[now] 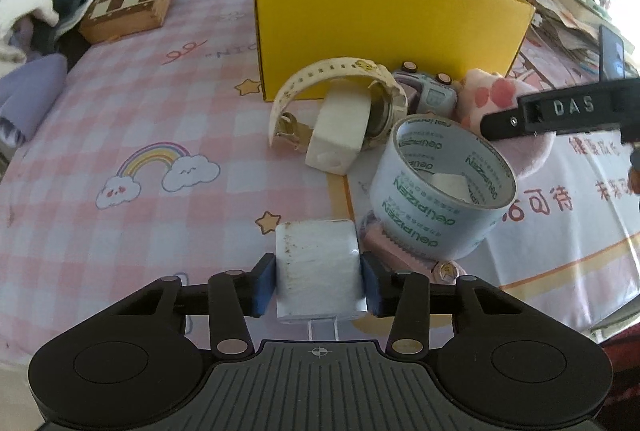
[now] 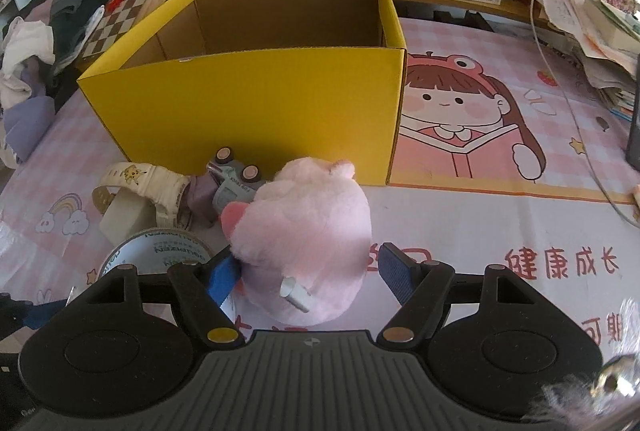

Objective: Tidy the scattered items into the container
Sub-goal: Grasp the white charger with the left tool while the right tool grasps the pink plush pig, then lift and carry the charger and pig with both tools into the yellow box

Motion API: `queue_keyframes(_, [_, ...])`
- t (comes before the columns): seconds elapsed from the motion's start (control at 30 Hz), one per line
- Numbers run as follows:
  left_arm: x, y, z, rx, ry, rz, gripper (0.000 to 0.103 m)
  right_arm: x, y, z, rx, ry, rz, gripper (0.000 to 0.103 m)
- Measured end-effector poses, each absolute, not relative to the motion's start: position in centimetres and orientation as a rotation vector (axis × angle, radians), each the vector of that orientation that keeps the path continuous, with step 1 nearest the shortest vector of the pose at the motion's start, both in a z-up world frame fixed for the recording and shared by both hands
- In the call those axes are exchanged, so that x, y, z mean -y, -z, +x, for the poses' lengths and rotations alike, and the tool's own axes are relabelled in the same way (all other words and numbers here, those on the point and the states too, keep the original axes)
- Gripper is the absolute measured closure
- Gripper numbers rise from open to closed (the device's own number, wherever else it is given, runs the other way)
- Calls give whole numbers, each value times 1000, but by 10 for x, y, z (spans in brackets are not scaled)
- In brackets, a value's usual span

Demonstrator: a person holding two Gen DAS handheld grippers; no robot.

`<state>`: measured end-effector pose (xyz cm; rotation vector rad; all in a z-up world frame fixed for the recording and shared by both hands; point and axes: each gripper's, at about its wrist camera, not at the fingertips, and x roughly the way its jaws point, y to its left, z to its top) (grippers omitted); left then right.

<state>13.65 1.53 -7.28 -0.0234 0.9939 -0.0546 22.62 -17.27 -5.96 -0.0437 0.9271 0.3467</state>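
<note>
Jaws on the left gripper [image 1: 319,281] are pinching a white charger block [image 1: 318,267] just above the mat [image 1: 120,111] — right gripper [image 2: 310,273] is sitting spread around the pink plush [image 2: 304,231], right by the tape roll [image 1: 440,187], watches [image 1: 340,99] and yellow box [image 2: 260,99].

Right tool [image 2: 310,271] spread around pink plush [image 2: 304,231], before yellow box [image 2: 248,99].
</note>
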Motion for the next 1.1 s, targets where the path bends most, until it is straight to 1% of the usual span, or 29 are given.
queue_keyframes(0.1, [-18,71,136,-992,52,-34,60,172,61,231,-939,-354,-33,31])
queue_keyframes(0.3, [-23,68,136,-988,46,-55,60,170,61,232,-949,-370,-29,40])
queue_keyframes(0.4, [-25,67,136,-986,44,-65,60,171,58,231,-947,-371,-31,42])
queue_keyframes(0.8, [-33,38,139,-891,39,-90,61,174,29,220,-855,-381,-61,45])
queue_keyframes(1.1, [-39,-4,146,-748,46,-102,61,183,-11,213,-731,-424,-71,46])
